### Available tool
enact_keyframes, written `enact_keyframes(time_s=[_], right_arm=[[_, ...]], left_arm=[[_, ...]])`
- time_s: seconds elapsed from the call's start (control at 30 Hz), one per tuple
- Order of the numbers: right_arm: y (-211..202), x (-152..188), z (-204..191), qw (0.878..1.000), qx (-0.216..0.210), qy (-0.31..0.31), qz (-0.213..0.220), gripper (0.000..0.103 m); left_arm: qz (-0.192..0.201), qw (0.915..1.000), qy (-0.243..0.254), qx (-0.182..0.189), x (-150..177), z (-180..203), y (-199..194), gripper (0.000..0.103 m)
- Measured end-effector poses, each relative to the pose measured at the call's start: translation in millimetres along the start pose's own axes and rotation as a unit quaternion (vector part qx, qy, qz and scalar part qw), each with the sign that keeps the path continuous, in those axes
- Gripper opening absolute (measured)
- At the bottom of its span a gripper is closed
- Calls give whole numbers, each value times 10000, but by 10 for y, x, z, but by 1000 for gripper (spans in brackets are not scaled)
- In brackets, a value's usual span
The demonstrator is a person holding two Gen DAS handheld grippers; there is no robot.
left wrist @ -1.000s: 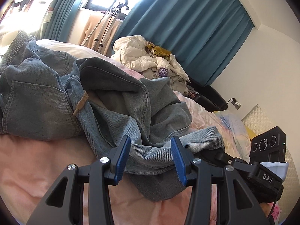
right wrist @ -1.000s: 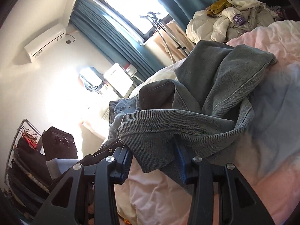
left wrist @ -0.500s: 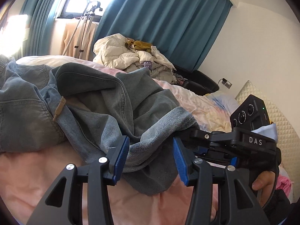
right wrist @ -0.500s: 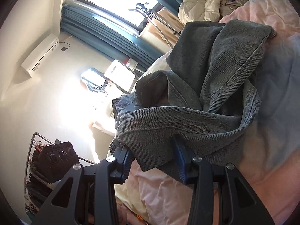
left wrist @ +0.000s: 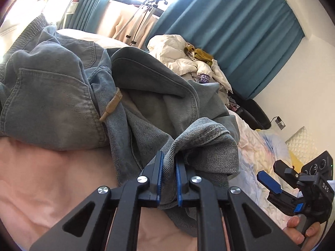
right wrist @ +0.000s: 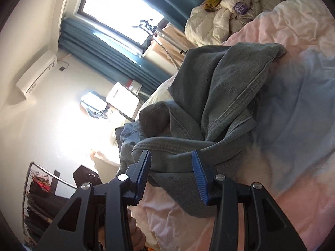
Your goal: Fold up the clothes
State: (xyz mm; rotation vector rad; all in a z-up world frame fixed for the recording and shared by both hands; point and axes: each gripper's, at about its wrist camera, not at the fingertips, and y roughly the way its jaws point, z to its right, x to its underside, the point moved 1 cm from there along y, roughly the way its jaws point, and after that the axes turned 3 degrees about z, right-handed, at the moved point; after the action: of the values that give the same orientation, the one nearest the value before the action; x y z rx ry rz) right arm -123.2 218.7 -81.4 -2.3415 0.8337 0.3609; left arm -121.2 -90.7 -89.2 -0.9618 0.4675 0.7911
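Observation:
Crumpled blue-grey denim jeans point(left wrist: 146, 96) lie in a heap on the pink bedsheet point(left wrist: 41, 177); a tan belt tab point(left wrist: 111, 106) shows near the back pocket. My left gripper point(left wrist: 168, 163) is shut on a rolled hem of the jeans, with cloth pinched between its blue pads. In the left wrist view the right gripper point(left wrist: 278, 194) hovers off to the right, held by a hand point(left wrist: 301, 230). In the right wrist view the right gripper point(right wrist: 171, 159) stands open, and a seamed fold of the jeans point(right wrist: 209, 108) lies between and just beyond its fingertips.
A pile of pale clothes point(left wrist: 188, 60) sits at the far end of the bed, in front of teal curtains point(left wrist: 240, 31). A stand point(left wrist: 142, 14) is by the window. A dark chair point(left wrist: 253, 113) and a quilted pillow point(left wrist: 301, 140) are at right. A clothes rack point(right wrist: 39, 188) stands at lower left.
My left gripper has shut on the denim hem that lay between its open fingers. The right gripper has drawn away from the hem to the right. Both views have tilted.

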Motion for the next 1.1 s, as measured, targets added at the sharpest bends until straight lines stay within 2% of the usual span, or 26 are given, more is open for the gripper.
enact_keyframes(time_s=[0.13, 0.2, 0.33, 0.6, 0.63, 0.7, 0.77, 0.93, 1.1], right_arm=[[-70, -112, 179, 9979, 451, 218, 410, 43], [37, -220, 471, 9915, 696, 947, 566, 44], [249, -395, 717, 9878, 312, 1424, 556, 44], [659, -194, 752, 9917, 161, 1270, -80, 44], [647, -188, 742, 9924, 139, 1220, -35, 43], [587, -185, 716, 9934, 95, 1142, 102, 19], [405, -75, 643, 9941, 134, 1048, 265, 9], [-78, 162, 423, 9913, 312, 940, 864, 5], [-634, 329, 114, 9822, 744, 458, 1661, 5]], left_arm=[[26, 10000, 38, 13, 19, 22, -13, 11], [58, 9997, -100, 234, 15, -8, -22, 11], [69, 9994, -197, 266, 2, -50, -26, 11], [136, 9994, -157, 265, -8, -15, -1, 11], [141, 9994, -176, 273, -9, -19, 0, 11], [115, 9992, -203, 330, -14, -22, 3, 11], [136, 9993, -138, 328, -19, 6, -12, 11], [195, 9992, 214, 260, -53, 116, -111, 11], [217, 9977, 342, 541, -37, 205, -266, 11]])
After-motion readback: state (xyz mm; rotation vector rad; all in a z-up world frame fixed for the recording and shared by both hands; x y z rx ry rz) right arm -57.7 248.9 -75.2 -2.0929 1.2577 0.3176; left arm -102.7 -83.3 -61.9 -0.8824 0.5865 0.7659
